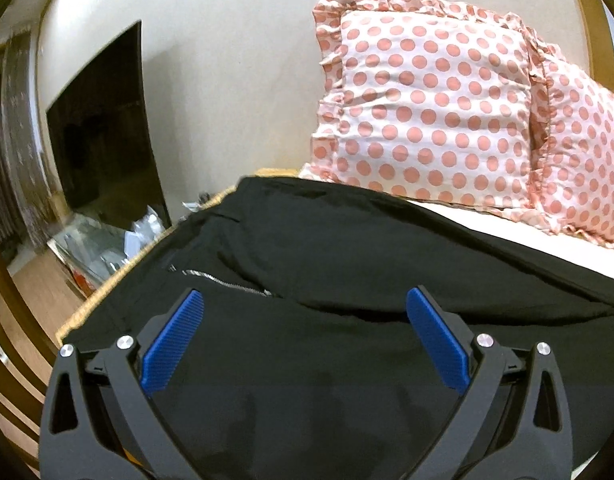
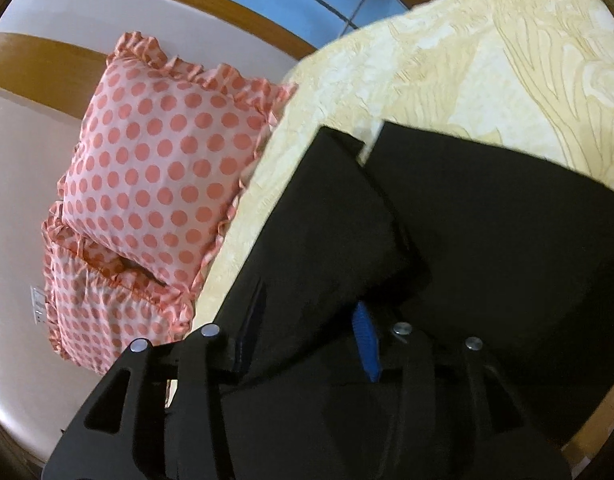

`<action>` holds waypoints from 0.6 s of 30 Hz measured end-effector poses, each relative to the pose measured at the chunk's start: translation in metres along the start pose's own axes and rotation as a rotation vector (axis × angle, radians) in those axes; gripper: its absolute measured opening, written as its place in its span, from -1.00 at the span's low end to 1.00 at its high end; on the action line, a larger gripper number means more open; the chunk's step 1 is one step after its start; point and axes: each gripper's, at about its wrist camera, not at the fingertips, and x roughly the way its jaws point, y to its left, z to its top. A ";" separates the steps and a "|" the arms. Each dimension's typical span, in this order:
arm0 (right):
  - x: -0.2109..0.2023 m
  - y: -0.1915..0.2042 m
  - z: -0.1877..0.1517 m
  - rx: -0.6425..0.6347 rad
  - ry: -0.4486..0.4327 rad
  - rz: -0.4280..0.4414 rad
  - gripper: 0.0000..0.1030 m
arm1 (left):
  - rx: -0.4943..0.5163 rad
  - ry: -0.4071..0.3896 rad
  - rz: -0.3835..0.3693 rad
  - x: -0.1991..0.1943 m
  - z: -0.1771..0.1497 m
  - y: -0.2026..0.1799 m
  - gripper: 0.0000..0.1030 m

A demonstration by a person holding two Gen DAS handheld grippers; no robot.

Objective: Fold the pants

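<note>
Black pants [image 1: 347, 248] lie spread across the bed, with a silver zipper [image 1: 227, 283] showing near my left gripper [image 1: 305, 300]. That gripper hovers just over the cloth, its blue pads [image 1: 171, 344] wide apart, open, nothing between them. In the right wrist view the pants [image 2: 507, 232] show two leg ends side by side on the yellow bedspread [image 2: 467, 60]. One leg [image 2: 327, 220] runs down between the fingers of my right gripper [image 2: 309, 304]. Its jaws stand partly apart around that fold, open, with one blue pad [image 2: 366, 344] showing beside the cloth.
Two pink polka-dot pillows [image 1: 427, 112] lean on the wall at the head of the bed, also the pillows [image 2: 155, 168] left of the pants. A dark TV screen [image 1: 103, 140] and clutter on a low stand [image 1: 107, 244] sit beyond the bed's left edge.
</note>
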 end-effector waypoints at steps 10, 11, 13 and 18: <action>-0.011 -0.006 -0.008 -0.045 -0.073 0.023 -0.95 | -0.036 0.028 -0.010 0.015 0.007 0.021 0.96; -0.016 -0.006 -0.010 -0.057 -0.084 0.025 -0.95 | -0.029 0.041 -0.018 0.019 0.009 0.022 0.96; -0.029 -0.008 -0.014 -0.069 -0.105 0.032 -0.95 | -0.016 0.073 -0.035 0.030 0.019 0.023 0.96; -0.035 -0.019 -0.018 -0.052 -0.094 0.034 -0.95 | -0.072 0.142 -0.136 0.072 0.057 0.025 0.96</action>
